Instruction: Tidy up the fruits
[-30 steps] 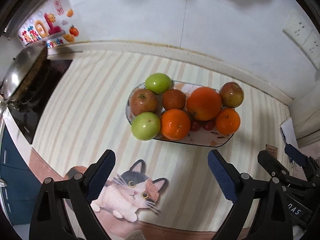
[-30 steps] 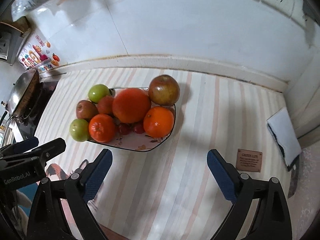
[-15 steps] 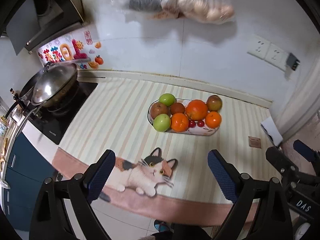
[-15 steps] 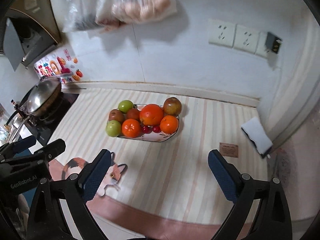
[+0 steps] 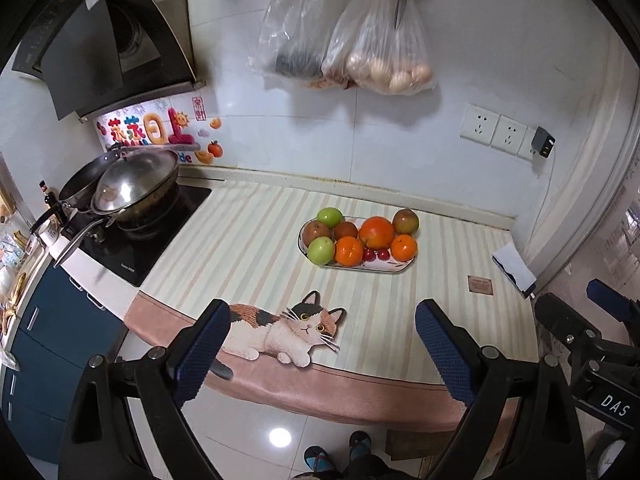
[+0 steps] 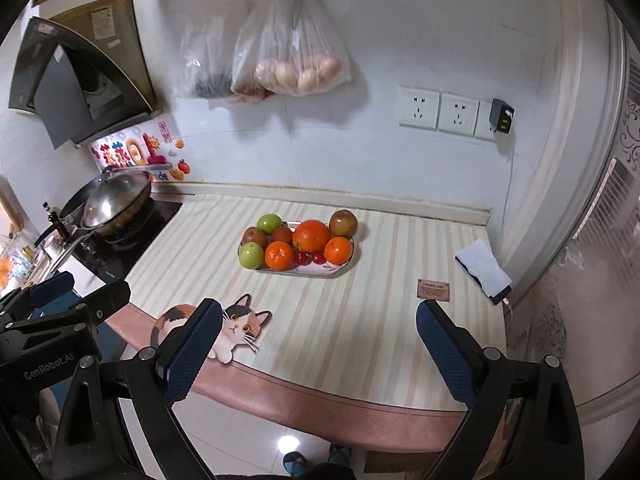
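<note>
Both grippers hang out past the front edge of the counter, well apart from the fruit. Left gripper has its jaws spread wide with nothing between them, and the right gripper is the same, wide open and empty. All the fruit sits piled on the plate in the middle of the striped mat: 2 green apples, reddish apples, 1 big orange, 2 smaller oranges and a few small red fruits tucked at the front. There's a wok on the stove to the left, and bags hanging on the wall above.
</note>
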Motion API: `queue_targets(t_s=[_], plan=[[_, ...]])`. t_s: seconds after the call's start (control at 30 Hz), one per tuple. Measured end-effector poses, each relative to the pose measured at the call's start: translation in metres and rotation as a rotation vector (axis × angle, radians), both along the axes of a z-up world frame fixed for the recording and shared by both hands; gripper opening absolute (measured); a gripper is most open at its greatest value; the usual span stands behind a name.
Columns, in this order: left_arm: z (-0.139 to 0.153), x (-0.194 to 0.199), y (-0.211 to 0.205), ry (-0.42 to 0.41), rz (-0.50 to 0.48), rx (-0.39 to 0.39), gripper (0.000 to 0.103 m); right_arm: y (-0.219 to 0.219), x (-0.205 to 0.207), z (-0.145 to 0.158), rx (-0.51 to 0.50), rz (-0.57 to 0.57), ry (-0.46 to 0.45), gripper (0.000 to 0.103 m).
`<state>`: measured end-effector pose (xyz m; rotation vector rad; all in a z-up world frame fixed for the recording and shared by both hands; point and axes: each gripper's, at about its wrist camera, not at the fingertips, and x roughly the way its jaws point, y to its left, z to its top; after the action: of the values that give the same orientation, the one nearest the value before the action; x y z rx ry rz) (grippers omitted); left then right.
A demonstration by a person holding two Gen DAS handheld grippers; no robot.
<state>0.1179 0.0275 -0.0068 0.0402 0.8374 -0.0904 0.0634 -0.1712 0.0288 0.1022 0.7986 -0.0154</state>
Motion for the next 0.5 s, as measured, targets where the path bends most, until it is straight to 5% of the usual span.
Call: queue_targets(t_s=[0.5], plan=[[-0.005,-0.007,-0.013,0.016,0.039,-0.009,0.095,-0.015,-0.001,0.008,0.005,0.033,-0.002,0.1]])
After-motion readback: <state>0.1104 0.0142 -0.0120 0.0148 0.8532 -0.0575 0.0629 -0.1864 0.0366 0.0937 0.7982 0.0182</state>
